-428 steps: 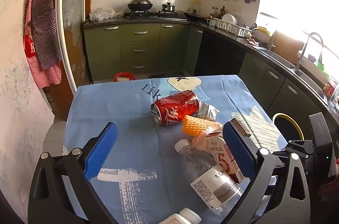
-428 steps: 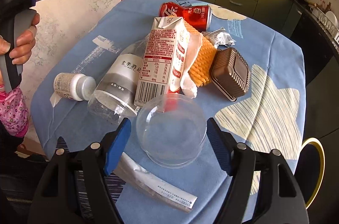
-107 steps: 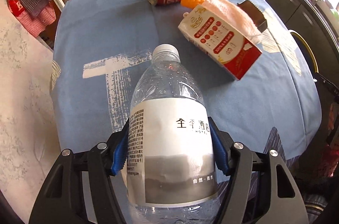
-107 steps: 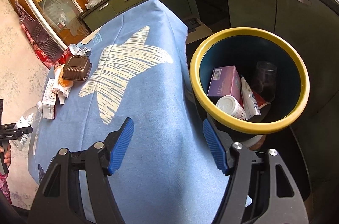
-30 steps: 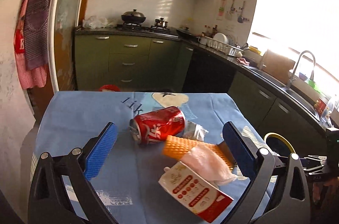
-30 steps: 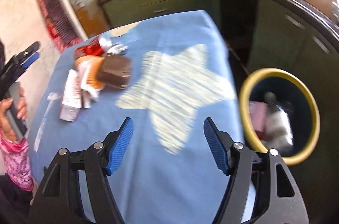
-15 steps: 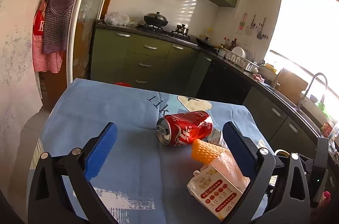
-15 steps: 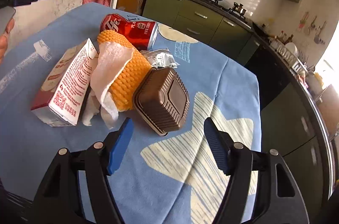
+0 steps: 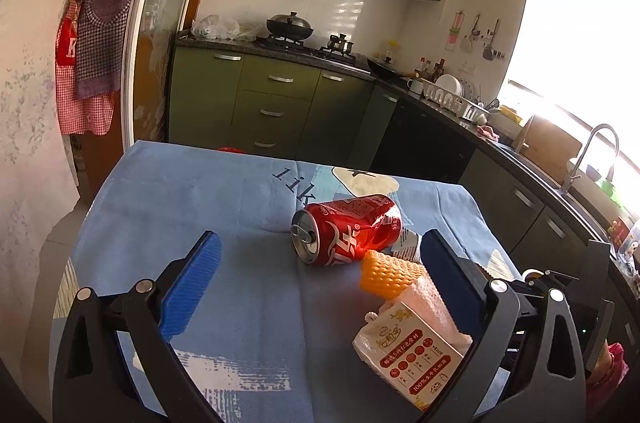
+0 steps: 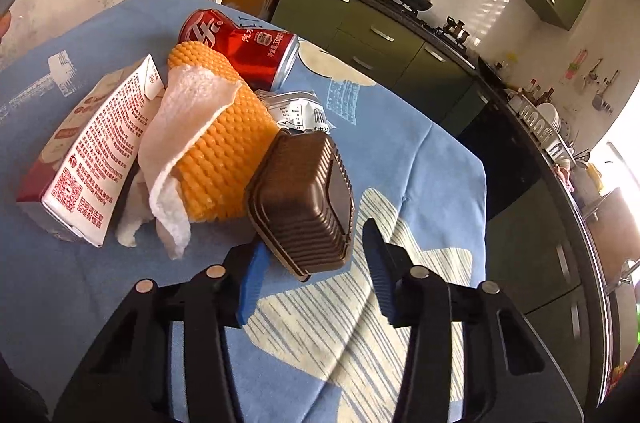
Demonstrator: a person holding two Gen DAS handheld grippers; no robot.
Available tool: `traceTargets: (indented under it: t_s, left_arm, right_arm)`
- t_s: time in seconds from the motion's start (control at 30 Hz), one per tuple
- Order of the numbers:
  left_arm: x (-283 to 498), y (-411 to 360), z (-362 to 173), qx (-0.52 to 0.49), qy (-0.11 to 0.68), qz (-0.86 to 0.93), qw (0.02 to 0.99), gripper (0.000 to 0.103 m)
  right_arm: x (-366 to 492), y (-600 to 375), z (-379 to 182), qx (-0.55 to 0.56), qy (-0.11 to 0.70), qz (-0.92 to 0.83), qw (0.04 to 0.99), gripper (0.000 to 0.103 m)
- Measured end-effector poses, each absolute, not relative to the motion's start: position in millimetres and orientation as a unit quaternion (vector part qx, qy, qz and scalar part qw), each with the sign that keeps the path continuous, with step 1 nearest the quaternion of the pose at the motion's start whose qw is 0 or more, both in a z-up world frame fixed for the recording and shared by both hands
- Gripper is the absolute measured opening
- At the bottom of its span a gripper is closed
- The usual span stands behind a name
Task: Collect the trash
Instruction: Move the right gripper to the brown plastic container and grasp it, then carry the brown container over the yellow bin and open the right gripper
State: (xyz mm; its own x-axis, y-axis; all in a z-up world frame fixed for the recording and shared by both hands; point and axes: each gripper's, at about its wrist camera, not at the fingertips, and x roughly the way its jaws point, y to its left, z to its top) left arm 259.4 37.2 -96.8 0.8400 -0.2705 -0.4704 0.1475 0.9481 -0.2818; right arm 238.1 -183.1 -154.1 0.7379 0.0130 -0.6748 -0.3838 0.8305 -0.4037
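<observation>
The right gripper, jaws just narrowing but not yet pinching, straddles the tray's near end.

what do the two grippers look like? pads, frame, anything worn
Both match. Left gripper: black plastic linkage arms, silver pivot screws, ribbed blue pads. Right gripper: the same black frame, silver screws and blue pads. A pink patterned sleeve shows at the left view's lower right. No cables visible.
</observation>
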Motion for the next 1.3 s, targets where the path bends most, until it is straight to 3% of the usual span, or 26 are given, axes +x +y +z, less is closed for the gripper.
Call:
traceTargets:
  t_s: [0.1,0.37,0.63,1.03,1.3]
  left_arm:
    - [259.1,36.2,-97.3,-0.116,0.261,-0.109,0.952,0.098]
    - [261.5,34.8,-99.1,-0.112,0.265,-0.108,0.952,0.098]
    - [262.7,32.5,-101.0,-0.11,0.268,-0.108,0.951,0.098]
    - [265.9,21.7,-107.4,-0.094,0.28,-0.111,0.949,0.098]
    - [270.6,18.3,-112.2,-0.085,0.289,-0.108,0.947,0.098]
  right_arm:
    - [237.1,-187.9,-151.3,-0.254,0.349,0.11,0.895,0.027]
    - [239.5,-217.4,-138.4,-0.137,0.386,0.132,0.903,0.026]
    - [212.3,-255.1,-115.7,-0.073,0.373,0.105,0.919,0.026]
    - [165.6,-448.3,-120.3,0.064,0.41,-0.157,0.896,0.027]
    - [174.1,-488.9,-145.1,0.066,0.44,-0.224,0.867,0.027]
